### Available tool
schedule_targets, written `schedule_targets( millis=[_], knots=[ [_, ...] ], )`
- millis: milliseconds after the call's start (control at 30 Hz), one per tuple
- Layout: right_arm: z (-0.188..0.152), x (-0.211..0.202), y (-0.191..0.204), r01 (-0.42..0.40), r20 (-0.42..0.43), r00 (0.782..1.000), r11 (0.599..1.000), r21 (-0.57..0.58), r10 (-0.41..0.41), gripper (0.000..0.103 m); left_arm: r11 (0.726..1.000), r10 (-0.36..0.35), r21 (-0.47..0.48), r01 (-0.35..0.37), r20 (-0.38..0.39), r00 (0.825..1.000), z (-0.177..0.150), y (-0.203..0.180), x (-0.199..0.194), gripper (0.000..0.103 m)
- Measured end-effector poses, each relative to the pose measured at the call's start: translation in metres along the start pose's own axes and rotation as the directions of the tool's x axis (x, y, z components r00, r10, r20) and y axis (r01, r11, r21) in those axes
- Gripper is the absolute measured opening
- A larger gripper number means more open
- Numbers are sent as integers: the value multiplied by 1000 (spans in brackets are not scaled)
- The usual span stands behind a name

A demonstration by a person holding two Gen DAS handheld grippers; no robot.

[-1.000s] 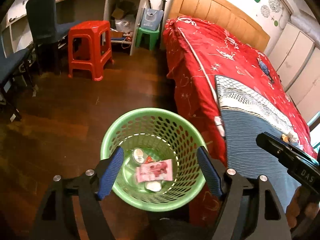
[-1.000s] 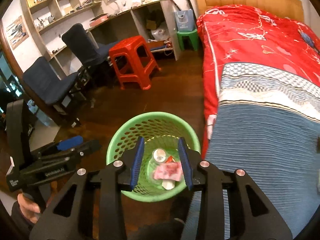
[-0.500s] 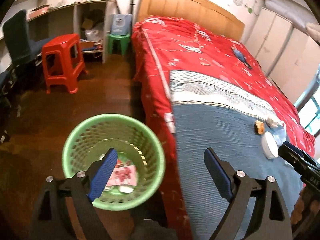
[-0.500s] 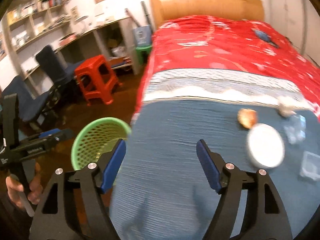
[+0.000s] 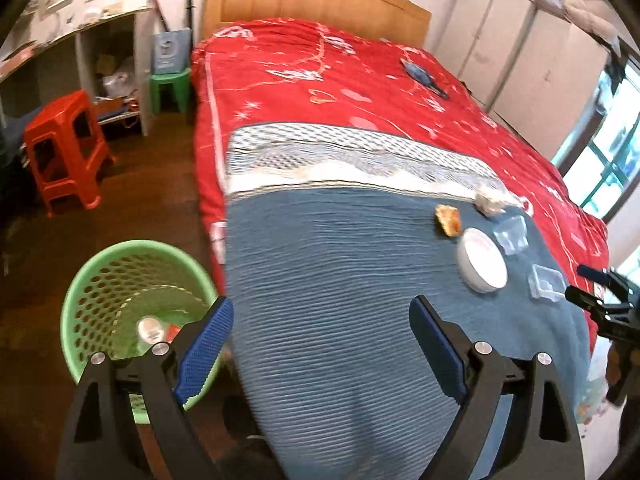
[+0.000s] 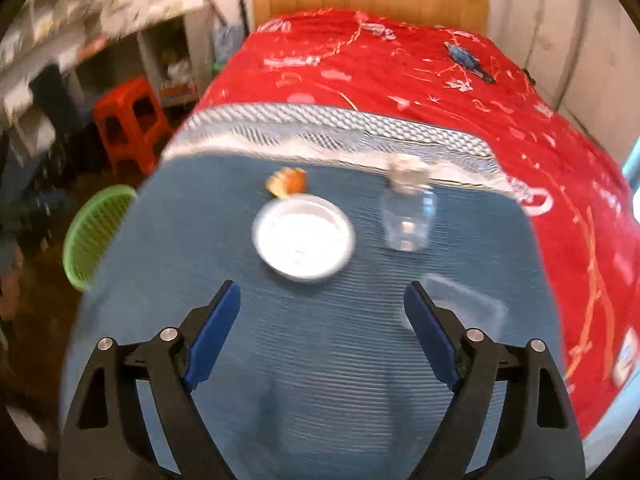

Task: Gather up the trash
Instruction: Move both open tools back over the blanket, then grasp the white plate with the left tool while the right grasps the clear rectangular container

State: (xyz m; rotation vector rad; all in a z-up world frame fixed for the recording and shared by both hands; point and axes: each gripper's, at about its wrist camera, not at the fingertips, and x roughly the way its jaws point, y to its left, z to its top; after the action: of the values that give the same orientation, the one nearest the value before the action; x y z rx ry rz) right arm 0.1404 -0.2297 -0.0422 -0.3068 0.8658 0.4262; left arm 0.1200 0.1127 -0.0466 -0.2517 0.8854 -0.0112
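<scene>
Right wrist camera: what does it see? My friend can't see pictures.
The right gripper, its jaws opening with nothing between them, hangs over a blue blanket on a red bed. Ahead lie a white bowl, a clear cup and an orange scrap; a green basket stands left.

You're looking at open blue blanket (image 6: 320, 360) straight ahead of the right gripper (image 6: 322, 332); its jaws are opening with nothing between them. At 12 o'clock a white bowl (image 6: 304, 236) is blocking, an orange scrap (image 6: 288, 182) just behind it. At 1 o'clock a clear cup (image 6: 408, 216) is standing, and a clear lid (image 6: 468, 306) is lying beside the right finger. The green basket (image 6: 94, 236) is sitting at 9 o'clock, off the bed.
</scene>
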Motion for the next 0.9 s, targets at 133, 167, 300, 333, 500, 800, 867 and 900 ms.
schedule_targets(
  millis=[133,167,300,333,500,800,867,900],
  knots=[
    [-4,9,-27,-22,-83,996,994,-108,13,91,999,-37,26,38,-28,999,3,-28,12,86],
    [-6,13,-32,-49,-112,993,990,-131,35,91,998,-47,36,49,-36,998,5,-38,16,86],
    [-12,33,-42,-85,-195,980,967,-240,38,92,994,-72,77,76,-56,996,11,-70,31,86],
    [-15,39,-43,-86,-213,977,958,-273,27,92,993,-76,84,81,-60,995,12,-76,34,86],
    [-14,56,-50,-106,-244,970,930,-352,18,92,986,-102,123,112,-87,991,21,-108,55,86],
    [-5,89,-55,-159,-315,949,899,-409,25,93,975,-137,151,161,-156,978,31,-144,99,86],
    [-7,95,-58,-177,-333,942,903,-391,40,92,973,-149,149,176,-173,974,32,-149,108,85],
    [-7,97,-59,-178,-337,941,906,-385,42,91,972,-150,151,178,-178,973,33,-152,111,83]
  ],
)
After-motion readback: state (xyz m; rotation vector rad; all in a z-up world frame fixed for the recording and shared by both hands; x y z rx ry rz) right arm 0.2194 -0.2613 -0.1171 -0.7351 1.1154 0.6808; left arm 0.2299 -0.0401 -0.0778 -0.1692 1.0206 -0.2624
